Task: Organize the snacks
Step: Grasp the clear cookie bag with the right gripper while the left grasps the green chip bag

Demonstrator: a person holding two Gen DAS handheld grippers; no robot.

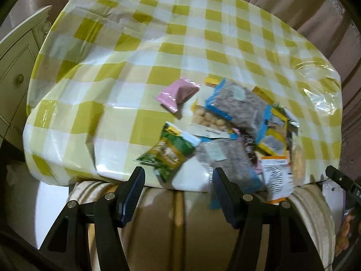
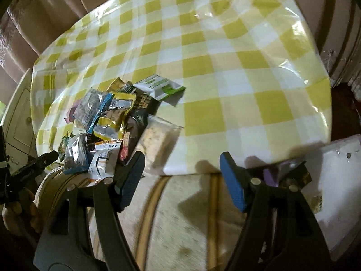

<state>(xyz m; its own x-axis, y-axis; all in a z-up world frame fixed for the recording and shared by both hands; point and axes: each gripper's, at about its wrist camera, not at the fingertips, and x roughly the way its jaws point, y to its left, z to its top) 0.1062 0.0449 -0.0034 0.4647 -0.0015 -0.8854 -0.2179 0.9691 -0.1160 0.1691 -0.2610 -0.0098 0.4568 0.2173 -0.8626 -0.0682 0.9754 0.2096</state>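
Hovering just off the near edge of the table (image 1: 140,52), the left gripper (image 1: 178,180) hangs with its tongs spread wide and nothing between them, and over on the other side the right gripper (image 2: 182,167) is spread just the same, empty too. The snack pile (image 1: 237,131) sits near the table's front edge, at about 1 o'clock from the left gripper and about 10 o'clock from the right one. These look like light, crinkly foil and plastic packets, soft-bodied and probably slippery on that glossy checked tablecloth (image 2: 225,67), so a pinch on a flat sealed edge should hold better than a squeeze on the puffy middle, and the contents may crush. The green packet (image 1: 168,151) lies loosest, at 12 o'clock just beyond the left gripper's tongs; the pink packet (image 1: 178,94) sits apart farther back. For the right gripper, the clear pouch (image 2: 158,142) lies just beyond its left finger (image 2: 132,180). The rest overlap, so lifting 1 could drag its neighbours, and several hang at the very edge, ready to slip off. A striped chair back (image 2: 180,221) stands directly under both grippers, a white cabinet (image 1: 18,72) waits at 9 o'clock, and a white bin (image 2: 338,180) sits at 3 o'clock of the right gripper.
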